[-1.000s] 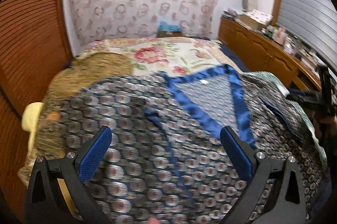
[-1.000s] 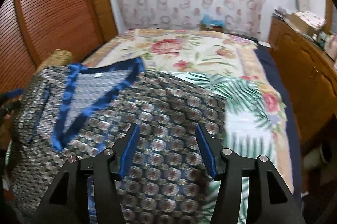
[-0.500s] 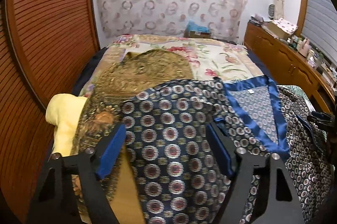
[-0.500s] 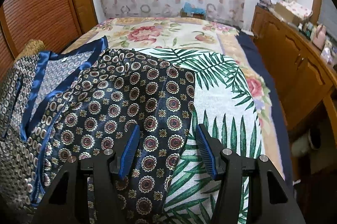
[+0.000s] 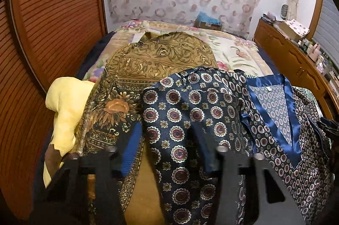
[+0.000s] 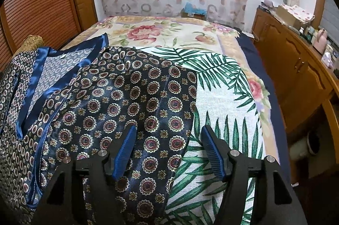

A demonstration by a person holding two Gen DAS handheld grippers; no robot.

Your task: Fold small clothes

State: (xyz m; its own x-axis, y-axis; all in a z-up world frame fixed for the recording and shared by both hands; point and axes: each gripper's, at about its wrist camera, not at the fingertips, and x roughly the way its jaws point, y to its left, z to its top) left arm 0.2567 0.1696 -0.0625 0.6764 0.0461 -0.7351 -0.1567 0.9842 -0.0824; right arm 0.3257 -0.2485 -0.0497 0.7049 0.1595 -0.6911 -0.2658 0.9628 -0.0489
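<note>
A dark blue satin top (image 5: 275, 110) with round medallion print and a shiny blue V-neck band lies spread flat on the bed; it also shows in the right wrist view (image 6: 63, 81). Its left sleeve (image 5: 186, 110) lies under my left gripper (image 5: 167, 140), which is open and empty just above it, jaws astride the sleeve. Its right sleeve (image 6: 144, 102) lies under my right gripper (image 6: 168, 140), also open and empty, straddling the sleeve's outer edge.
A gold patterned cloth (image 5: 159, 59) and a yellow cloth (image 5: 65, 102) lie left of the top. A palm-leaf cloth (image 6: 222, 108) lies under its right side on the floral bedspread (image 6: 169, 34). Wooden slatted doors (image 5: 53, 23) stand left, a wooden cabinet (image 6: 296, 68) right.
My left gripper has swung left from the body of the top to its left sleeve and narrowed. My right gripper has moved right to the right sleeve's edge.
</note>
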